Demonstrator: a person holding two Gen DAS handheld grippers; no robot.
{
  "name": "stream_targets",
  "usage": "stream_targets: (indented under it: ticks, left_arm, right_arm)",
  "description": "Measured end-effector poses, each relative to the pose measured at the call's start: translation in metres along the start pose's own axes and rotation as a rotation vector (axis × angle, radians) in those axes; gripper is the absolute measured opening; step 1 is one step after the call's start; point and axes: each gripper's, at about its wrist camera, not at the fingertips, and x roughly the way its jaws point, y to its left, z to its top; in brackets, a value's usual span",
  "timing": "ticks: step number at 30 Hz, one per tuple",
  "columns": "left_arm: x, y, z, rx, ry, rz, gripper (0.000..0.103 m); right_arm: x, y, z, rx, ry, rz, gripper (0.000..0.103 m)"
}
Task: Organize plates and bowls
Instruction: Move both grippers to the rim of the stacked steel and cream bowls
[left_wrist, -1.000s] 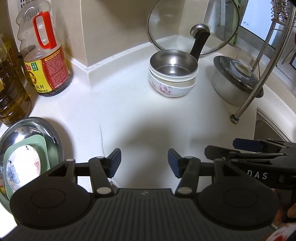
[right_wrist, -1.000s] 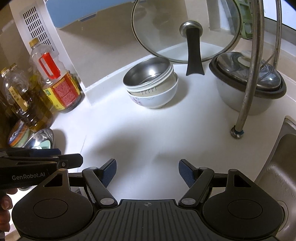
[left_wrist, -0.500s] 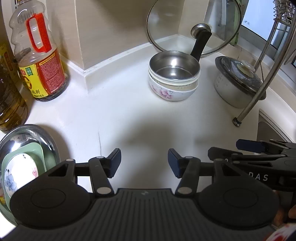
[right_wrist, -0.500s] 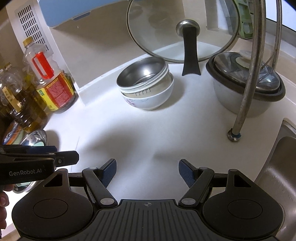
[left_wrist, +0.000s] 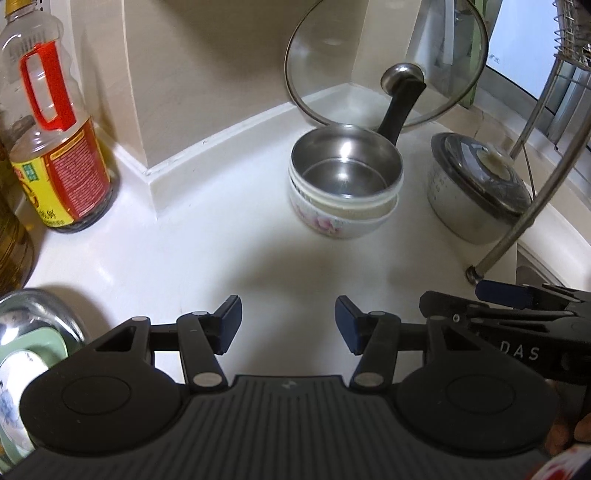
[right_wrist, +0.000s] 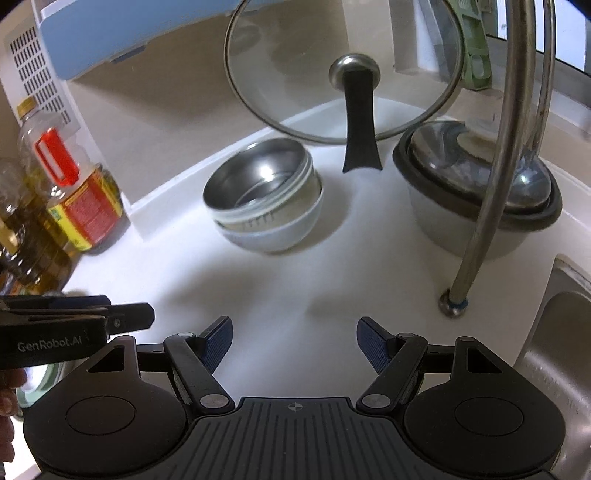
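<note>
A stack of bowls stands at the back of the white counter: a steel bowl (left_wrist: 345, 168) nested in a white floral bowl (left_wrist: 334, 223). It also shows in the right wrist view (right_wrist: 260, 184). A stack of plates (left_wrist: 22, 365) lies at the far left: a floral dish on a green plate in a steel plate. My left gripper (left_wrist: 288, 323) is open and empty above the counter, well short of the bowls. My right gripper (right_wrist: 294, 341) is open and empty, beside the left one.
Oil bottles (left_wrist: 51, 147) stand at the left against the wall. A glass lid (left_wrist: 384, 62) leans in the corner behind the bowls. A lidded steel pot (left_wrist: 476, 188) and a rack leg (right_wrist: 480, 221) stand on the right, with the sink (right_wrist: 557, 350) beyond.
Both grippers have moved forward and to the right towards the bowl stack. The plate stack has slid further out of the left wrist view. Both grippers stay open.
</note>
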Motion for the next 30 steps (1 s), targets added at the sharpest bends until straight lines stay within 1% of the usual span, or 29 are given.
stream_targets:
  ticks: [3,9,10,11,13,17,21,25,27,29,30]
  left_arm:
    - [0.005,0.002,0.009,-0.001,-0.01,0.0,0.056]
    - [0.015,0.003,0.034,0.009,-0.049,-0.007,0.056]
    - [0.017,0.004,0.039,0.009,-0.059,-0.008,0.056]
    - [0.019,0.004,0.044,0.01,-0.069,-0.009,0.056]
    - [0.024,0.003,0.054,0.016,-0.086,-0.009,0.056]
    - [0.035,0.0,0.072,0.03,-0.108,-0.019,0.056]
    - [0.054,-0.004,0.087,0.044,-0.102,-0.023,0.056]
    - [0.074,-0.006,0.098,0.061,-0.08,-0.015,0.056]
    - [0.082,-0.004,0.101,0.06,-0.064,-0.018,0.056]
    - [0.088,-0.005,0.102,0.068,-0.057,-0.02,0.056]
    - [0.092,-0.006,0.103,0.073,-0.049,-0.016,0.055]
  right_arm:
    - [0.003,0.0,0.01,0.003,-0.024,-0.008,0.074]
    - [0.01,-0.001,0.034,0.006,-0.1,-0.012,0.073]
    - [0.012,-0.002,0.039,0.008,-0.117,-0.011,0.069]
    - [0.014,-0.002,0.043,0.011,-0.13,-0.012,0.063]
    - [0.02,-0.004,0.053,0.02,-0.143,-0.009,0.057]
    - [0.034,-0.006,0.069,0.031,-0.167,-0.012,0.056]
    - [0.048,-0.008,0.084,0.043,-0.165,-0.014,0.056]
    - [0.067,-0.009,0.097,0.029,-0.14,-0.031,0.056]
    - [0.076,-0.012,0.102,0.039,-0.117,-0.025,0.052]
    - [0.084,-0.015,0.106,0.051,-0.097,-0.017,0.043]
    - [0.088,-0.017,0.107,0.054,-0.086,-0.018,0.041]
